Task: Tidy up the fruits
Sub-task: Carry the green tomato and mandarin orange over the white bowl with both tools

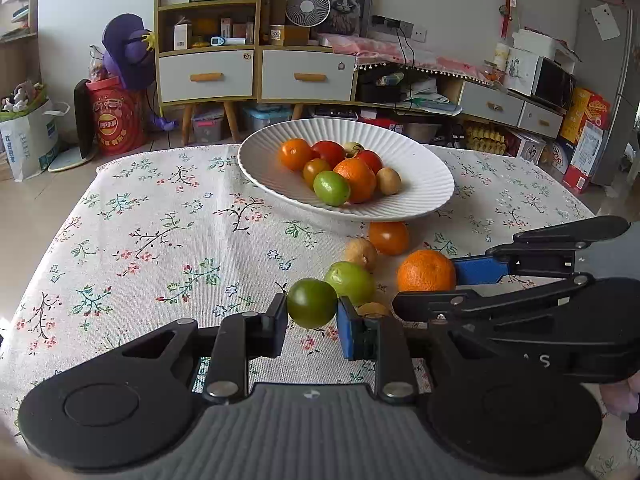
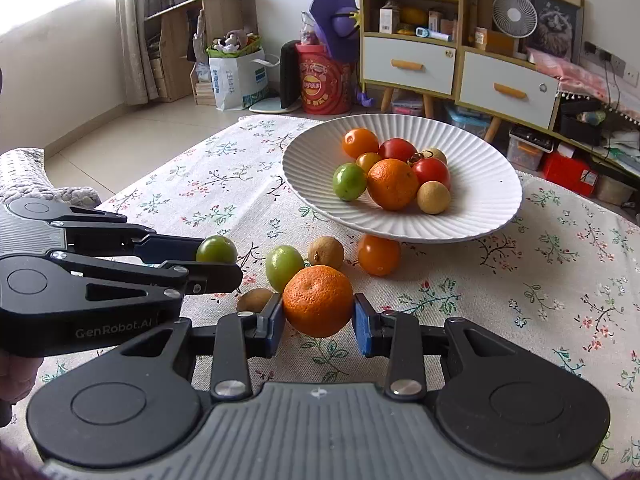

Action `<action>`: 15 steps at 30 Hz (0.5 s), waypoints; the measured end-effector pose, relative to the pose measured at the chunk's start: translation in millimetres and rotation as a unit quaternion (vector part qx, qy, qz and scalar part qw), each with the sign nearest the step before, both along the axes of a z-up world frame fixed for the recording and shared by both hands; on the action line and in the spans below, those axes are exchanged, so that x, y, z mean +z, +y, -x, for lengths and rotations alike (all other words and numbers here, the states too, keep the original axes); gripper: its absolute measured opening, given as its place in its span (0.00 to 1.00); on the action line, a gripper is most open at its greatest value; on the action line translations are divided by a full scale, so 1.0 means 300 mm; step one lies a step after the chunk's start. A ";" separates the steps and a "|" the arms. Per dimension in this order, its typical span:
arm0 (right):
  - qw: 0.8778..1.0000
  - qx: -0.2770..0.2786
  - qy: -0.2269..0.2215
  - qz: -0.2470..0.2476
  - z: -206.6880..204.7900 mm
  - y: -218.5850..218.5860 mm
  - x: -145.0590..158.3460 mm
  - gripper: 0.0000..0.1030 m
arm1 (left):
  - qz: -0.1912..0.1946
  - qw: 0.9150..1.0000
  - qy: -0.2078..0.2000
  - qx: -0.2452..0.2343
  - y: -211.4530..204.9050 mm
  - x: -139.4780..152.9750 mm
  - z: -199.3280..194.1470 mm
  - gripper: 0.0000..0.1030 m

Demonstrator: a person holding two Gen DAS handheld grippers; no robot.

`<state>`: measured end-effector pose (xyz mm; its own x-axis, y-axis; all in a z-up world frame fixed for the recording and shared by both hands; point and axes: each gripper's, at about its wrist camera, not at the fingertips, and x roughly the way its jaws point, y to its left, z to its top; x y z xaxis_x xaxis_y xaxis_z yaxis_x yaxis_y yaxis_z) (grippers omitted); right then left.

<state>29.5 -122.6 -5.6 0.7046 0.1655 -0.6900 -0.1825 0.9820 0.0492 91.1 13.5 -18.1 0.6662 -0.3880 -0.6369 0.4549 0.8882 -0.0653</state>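
My left gripper is shut on a dark green tomato, also seen in the right wrist view. My right gripper is shut on a mandarin orange, also seen in the left wrist view. A white ribbed plate holds several fruits: oranges, red tomatoes, a green plum and longans. Loose on the floral cloth in front of the plate lie a green plum, an orange tomato, a longan and a brown fruit.
The table is covered by a floral tablecloth. Behind it stand shelving with drawers, a red bucket and boxes on the floor. The two grippers sit close side by side near the table's front.
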 end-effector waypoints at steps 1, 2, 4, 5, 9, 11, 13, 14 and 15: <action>1.000 -0.001 -0.001 -0.002 0.002 -0.001 0.005 0.32 | 0.000 1.000 0.000 0.000 -0.001 0.005 0.002 0.24; 1.000 -0.001 -0.001 -0.003 0.004 -0.003 0.010 0.32 | 0.001 1.000 0.000 0.000 -0.002 0.011 0.003 0.24; 1.000 -0.001 -0.003 -0.002 0.006 -0.003 0.019 0.32 | 0.002 1.000 0.002 0.000 -0.004 0.024 0.005 0.24; 1.000 -0.001 -0.005 -0.002 0.006 -0.004 0.026 0.32 | 0.003 1.000 0.004 0.000 -0.007 0.031 0.004 0.24; 1.000 -0.007 -0.010 -0.003 0.004 -0.014 0.049 0.31 | 0.008 1.000 0.006 -0.001 -0.022 0.052 0.000 0.24; 1.000 -0.012 -0.015 -0.005 0.004 -0.025 0.060 0.32 | 0.011 1.000 0.006 -0.001 -0.028 0.061 -0.001 0.24; 1.000 -0.018 -0.019 -0.007 0.000 -0.039 0.069 0.32 | 0.015 1.000 0.005 -0.003 -0.039 0.071 -0.001 0.24; 1.000 -0.022 -0.021 -0.008 -0.002 -0.050 0.074 0.32 | 0.016 1.000 0.005 -0.004 -0.043 0.074 -0.003 0.24; 0.999 -0.027 -0.023 -0.008 -0.005 -0.060 0.077 0.32 | 0.019 1.000 0.006 -0.004 -0.048 0.077 -0.003 0.24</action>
